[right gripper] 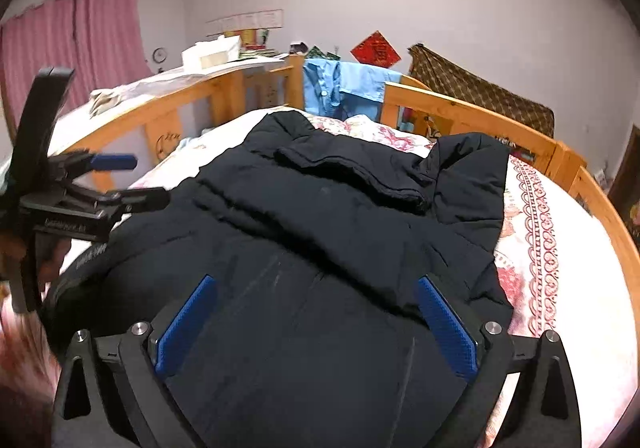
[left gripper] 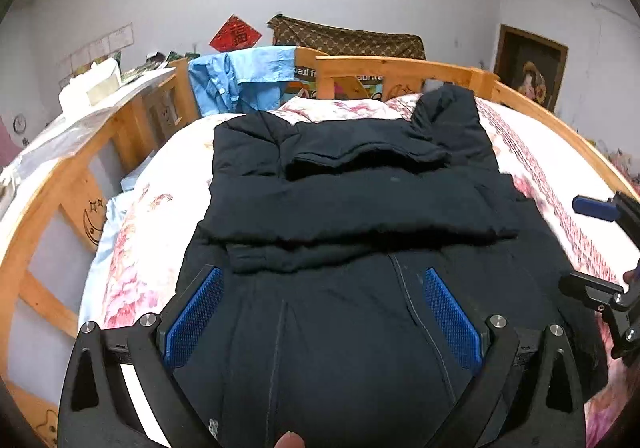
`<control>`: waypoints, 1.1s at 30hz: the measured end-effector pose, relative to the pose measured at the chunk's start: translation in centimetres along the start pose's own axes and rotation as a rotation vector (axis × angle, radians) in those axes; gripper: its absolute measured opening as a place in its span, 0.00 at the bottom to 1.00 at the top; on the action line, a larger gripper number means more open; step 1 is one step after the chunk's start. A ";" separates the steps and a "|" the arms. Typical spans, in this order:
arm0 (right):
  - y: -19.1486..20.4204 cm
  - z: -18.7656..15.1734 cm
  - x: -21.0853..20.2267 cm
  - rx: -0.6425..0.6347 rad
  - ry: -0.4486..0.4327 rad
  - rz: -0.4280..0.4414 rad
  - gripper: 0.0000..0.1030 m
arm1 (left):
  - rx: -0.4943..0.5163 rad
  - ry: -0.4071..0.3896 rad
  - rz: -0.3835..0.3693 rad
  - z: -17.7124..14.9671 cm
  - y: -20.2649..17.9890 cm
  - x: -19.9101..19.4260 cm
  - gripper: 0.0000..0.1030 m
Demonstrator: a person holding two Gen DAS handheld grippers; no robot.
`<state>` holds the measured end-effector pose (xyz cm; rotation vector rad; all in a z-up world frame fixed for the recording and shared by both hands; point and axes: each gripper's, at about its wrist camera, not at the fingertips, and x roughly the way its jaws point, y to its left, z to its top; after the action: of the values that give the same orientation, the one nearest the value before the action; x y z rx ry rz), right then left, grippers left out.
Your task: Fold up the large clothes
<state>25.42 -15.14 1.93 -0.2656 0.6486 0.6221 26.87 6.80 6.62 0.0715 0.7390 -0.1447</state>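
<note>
Dark jacket (left gripper: 360, 200) centred, floral bedsheet (left gripper: 136, 248) flanking both edges

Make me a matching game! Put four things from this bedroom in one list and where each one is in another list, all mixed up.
Things:
1. dark jacket
2. blue shirt
3. red paper square
4. pink curtains

Places:
A. stuck on the white wall
B. spread on the flowery bedspread
C. by the left wall
D. hung over the wooden bed rail

Pairs: 1-B, 2-D, 3-A, 4-C

Dark coat (right gripper: 320, 216) on bed, tool (right gripper: 316, 322) open
</note>
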 end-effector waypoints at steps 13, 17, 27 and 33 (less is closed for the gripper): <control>1.0 -4.3 -2.9 -0.024 0.056 -0.005 0.99 | 0.142 0.010 -0.054 -4.8 -2.5 -2.0 0.95; 2.0 -6.4 -3.2 -0.075 0.094 0.010 0.99 | 0.201 0.036 -0.099 -7.1 -2.4 -2.3 0.95; 4.9 -12.1 -3.5 -0.229 0.211 0.082 0.99 | 0.361 0.095 -0.237 -13.4 -4.0 -3.6 0.95; 5.9 -14.8 -3.4 -0.302 0.265 0.105 0.99 | 0.432 0.116 -0.249 -15.9 -4.6 -3.8 0.95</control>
<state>12.52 -18.18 -7.55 -0.6055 0.8268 0.7941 12.75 4.47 -2.60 0.4026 0.8212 -0.5407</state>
